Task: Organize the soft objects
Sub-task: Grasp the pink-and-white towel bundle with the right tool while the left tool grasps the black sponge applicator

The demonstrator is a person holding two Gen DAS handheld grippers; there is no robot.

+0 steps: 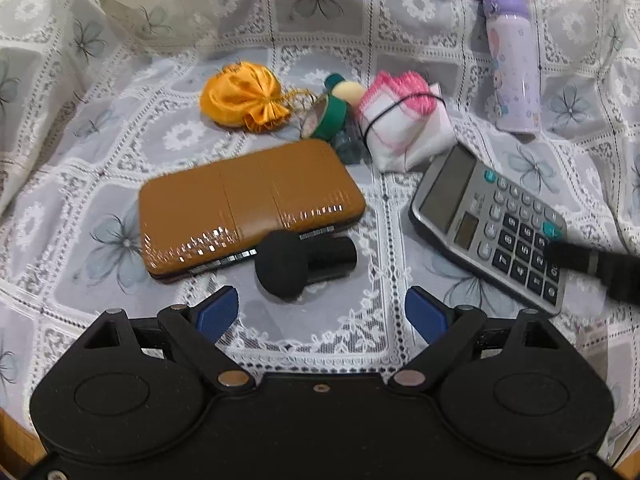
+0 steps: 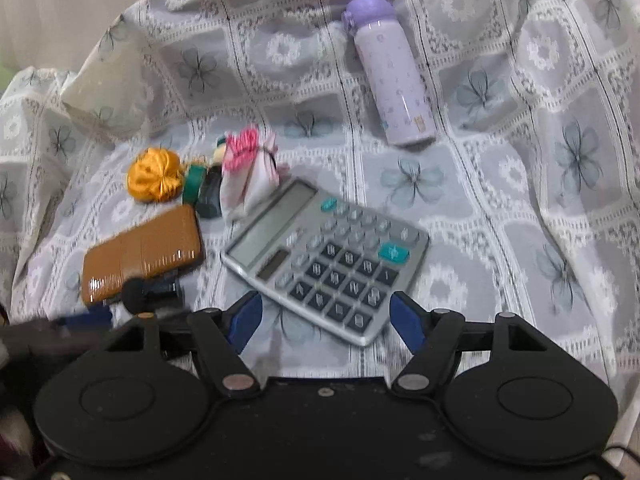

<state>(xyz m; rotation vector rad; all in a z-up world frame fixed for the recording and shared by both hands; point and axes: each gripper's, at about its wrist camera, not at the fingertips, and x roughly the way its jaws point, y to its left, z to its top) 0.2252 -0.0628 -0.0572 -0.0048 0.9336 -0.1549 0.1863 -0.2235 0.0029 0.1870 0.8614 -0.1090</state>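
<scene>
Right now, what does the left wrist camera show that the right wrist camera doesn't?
Only the left wrist view shows the cartoon print on the purple bottle, the yellow sponge behind the green tape roll, and the open left tool.

Only the right wrist view shows the whole calculator uncovered and the open right tool.

Both show the lace tablecloth, orange satin pouch, brown case, black sponge applicator and banded pink-and-white cloth bundle.

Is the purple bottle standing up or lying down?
Lying down: the purple bottle rests lengthwise on the lace tablecloth, cap end pointing away from the calculator.
</scene>
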